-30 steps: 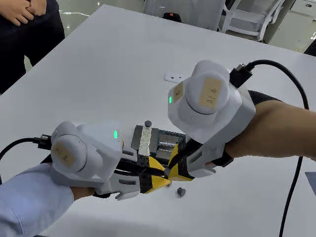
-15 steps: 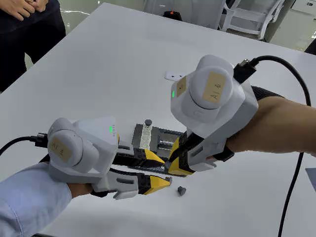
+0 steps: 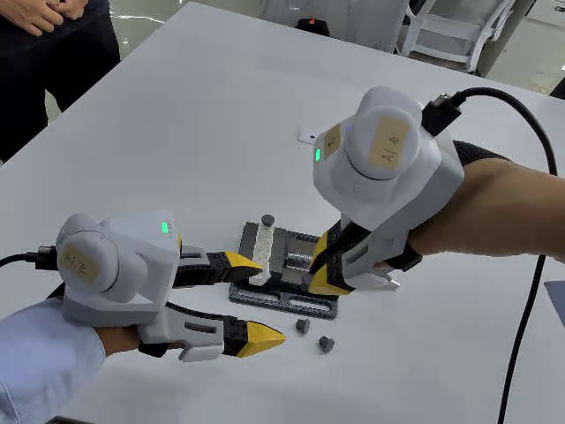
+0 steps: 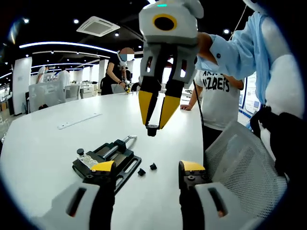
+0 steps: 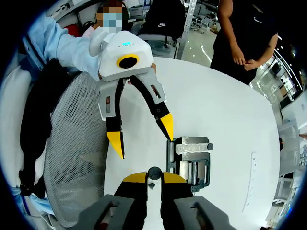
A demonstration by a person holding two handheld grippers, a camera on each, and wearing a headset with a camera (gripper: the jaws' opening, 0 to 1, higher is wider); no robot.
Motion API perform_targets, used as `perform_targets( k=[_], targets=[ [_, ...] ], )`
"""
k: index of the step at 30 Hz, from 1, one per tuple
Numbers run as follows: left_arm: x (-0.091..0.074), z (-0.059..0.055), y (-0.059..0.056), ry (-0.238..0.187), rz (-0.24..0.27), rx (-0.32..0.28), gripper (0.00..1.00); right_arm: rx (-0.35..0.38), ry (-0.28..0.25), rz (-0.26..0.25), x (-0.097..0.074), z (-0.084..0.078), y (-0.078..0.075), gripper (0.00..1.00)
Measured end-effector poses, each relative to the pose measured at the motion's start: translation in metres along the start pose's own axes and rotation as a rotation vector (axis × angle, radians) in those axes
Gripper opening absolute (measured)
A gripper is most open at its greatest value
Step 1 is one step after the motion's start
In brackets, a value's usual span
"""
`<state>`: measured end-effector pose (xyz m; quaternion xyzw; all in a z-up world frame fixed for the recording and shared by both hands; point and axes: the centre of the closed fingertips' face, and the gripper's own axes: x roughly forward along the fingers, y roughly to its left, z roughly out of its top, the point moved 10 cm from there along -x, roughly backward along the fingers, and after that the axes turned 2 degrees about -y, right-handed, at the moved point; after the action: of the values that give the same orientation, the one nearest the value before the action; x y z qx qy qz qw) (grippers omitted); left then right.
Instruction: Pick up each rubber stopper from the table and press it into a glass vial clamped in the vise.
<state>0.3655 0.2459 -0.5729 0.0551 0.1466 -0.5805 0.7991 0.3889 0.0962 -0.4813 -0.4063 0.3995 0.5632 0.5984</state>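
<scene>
- Plainly, the carrying step is in hand: the right claw (image 3: 321,284) is closed on a dark stopper (image 5: 154,173) and hangs above the vise (image 3: 284,269), toward its 3 o'clock end in the head view.
- The left claw (image 3: 269,300) is spread wide and holds nothing. It sits at 8 o'clock of the vise, low over the bench (image 3: 177,132).
- The vial (image 3: 262,249) stands upright at the vise's 9 o'clock end and already wears a seated stopper (image 3: 267,220). I cannot make out a second, open vial.
- Two loose stoppers (image 3: 303,325) lie on the bench at 5 o'clock of the vise, near each other but apart, so the job looks part done.
- Next, I judge, the held stopper needs an open vial mouth and a straight push down. A tilted press could skid it off the glass.
- In the head view the right claw's tips cover what they hold. The left gripper view shows the stopper pinched at the very tips from the front. The right gripper view shows it from behind, with the vise at 2 o'clock of it.
</scene>
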Motion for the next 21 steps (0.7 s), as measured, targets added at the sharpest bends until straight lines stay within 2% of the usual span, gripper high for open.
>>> perform_targets(
  k=[3,6,9,14,21],
  targets=[
    [-0.004,-0.002,0.005,0.007,0.022,-0.002,0.57,-0.005,0.004,-0.010,-0.001,0.000,-0.009,0.06],
    [-0.007,-0.003,0.008,0.001,0.035,-0.013,0.60,-0.009,0.005,-0.021,-0.001,0.001,-0.020,0.06],
    [-0.008,-0.003,0.010,-0.009,0.049,-0.024,0.69,-0.017,0.008,-0.030,0.000,0.003,-0.029,0.06],
    [-0.009,-0.005,0.014,-0.010,0.047,-0.038,0.73,-0.033,0.017,-0.032,0.005,0.003,-0.044,0.06],
    [-0.011,-0.008,0.020,-0.041,0.037,-0.064,0.80,-0.059,0.020,-0.034,0.016,0.006,-0.064,0.06]
  ],
)
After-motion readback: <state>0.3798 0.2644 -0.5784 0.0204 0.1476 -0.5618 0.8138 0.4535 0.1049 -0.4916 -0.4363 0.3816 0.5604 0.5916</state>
